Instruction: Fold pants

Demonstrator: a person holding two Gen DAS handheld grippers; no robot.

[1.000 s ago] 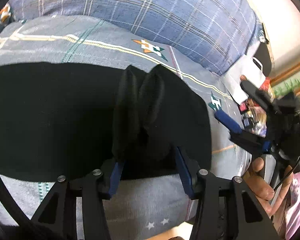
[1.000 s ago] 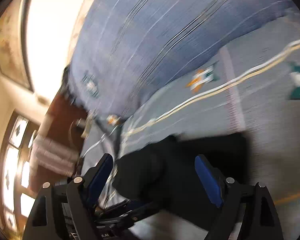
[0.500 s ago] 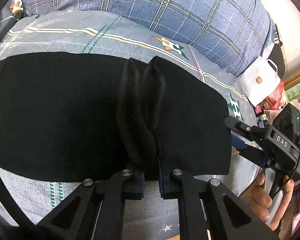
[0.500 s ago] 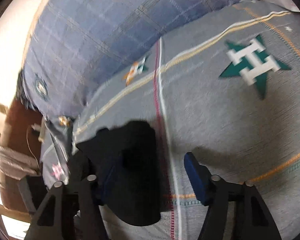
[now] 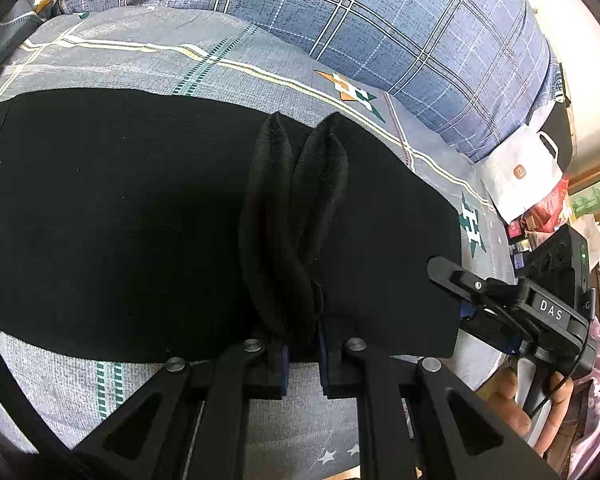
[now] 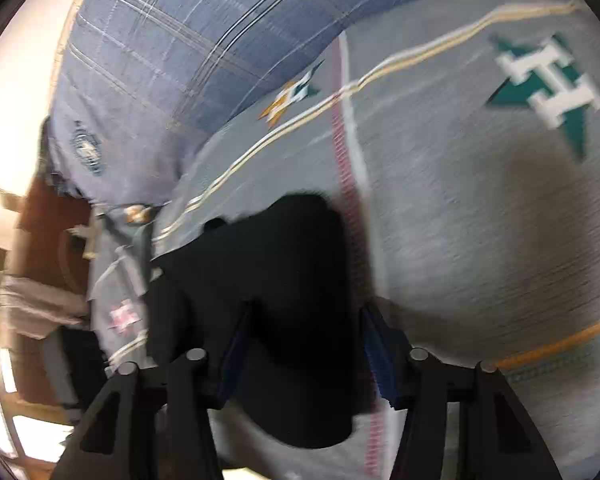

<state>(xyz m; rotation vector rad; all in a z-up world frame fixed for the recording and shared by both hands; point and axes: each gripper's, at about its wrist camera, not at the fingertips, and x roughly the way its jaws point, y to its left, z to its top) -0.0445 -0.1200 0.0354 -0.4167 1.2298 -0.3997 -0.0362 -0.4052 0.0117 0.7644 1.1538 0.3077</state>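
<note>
The black pants (image 5: 132, 216) lie flat on the bed (image 5: 148, 60), spread along its near edge. The left claw (image 5: 302, 354) is squeezed tight on the near edge of the pants, and the cloth bunches up into two tall folds right in front of it. The right claw (image 5: 456, 304) sits at the right end of the pants. In its own blurry view its two fingers stand apart, one on each side of that end, not pinching it. A blue checked blanket (image 5: 380, 20) lies along the far side of the bed. A white bag (image 5: 520, 176) sits past the bed's right corner.
</note>
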